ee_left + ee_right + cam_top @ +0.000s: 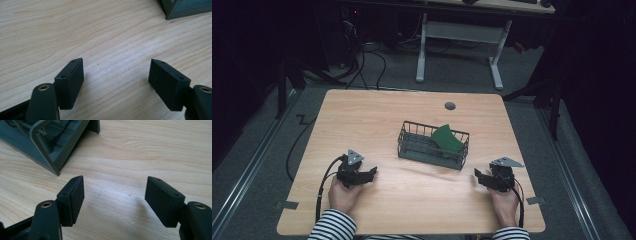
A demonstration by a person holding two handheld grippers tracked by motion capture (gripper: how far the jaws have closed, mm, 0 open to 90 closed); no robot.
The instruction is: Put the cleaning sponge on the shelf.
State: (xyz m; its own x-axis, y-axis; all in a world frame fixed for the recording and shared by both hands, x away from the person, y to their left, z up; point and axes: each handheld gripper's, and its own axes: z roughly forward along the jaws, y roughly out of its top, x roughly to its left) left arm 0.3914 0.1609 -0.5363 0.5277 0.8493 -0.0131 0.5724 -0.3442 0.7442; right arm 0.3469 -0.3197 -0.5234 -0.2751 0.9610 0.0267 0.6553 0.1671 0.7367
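Note:
A dark wire basket stands in the middle of the wooden table, with a green flat piece leaning inside its right end. My left gripper rests near the front left of the table, held in a hand, jaws wide apart over bare wood. My right gripper rests at the front right, also open with nothing between its jaws. A corner of the basket lies just ahead and to the left of the right gripper. The basket's base corner shows at the top right of the left gripper view.
A round grey grommet sits in the table near its far edge. Cables trail from both grippers toward the person. Beyond the table stands a white desk frame on a grey floor. Striped sleeves come in at the bottom.

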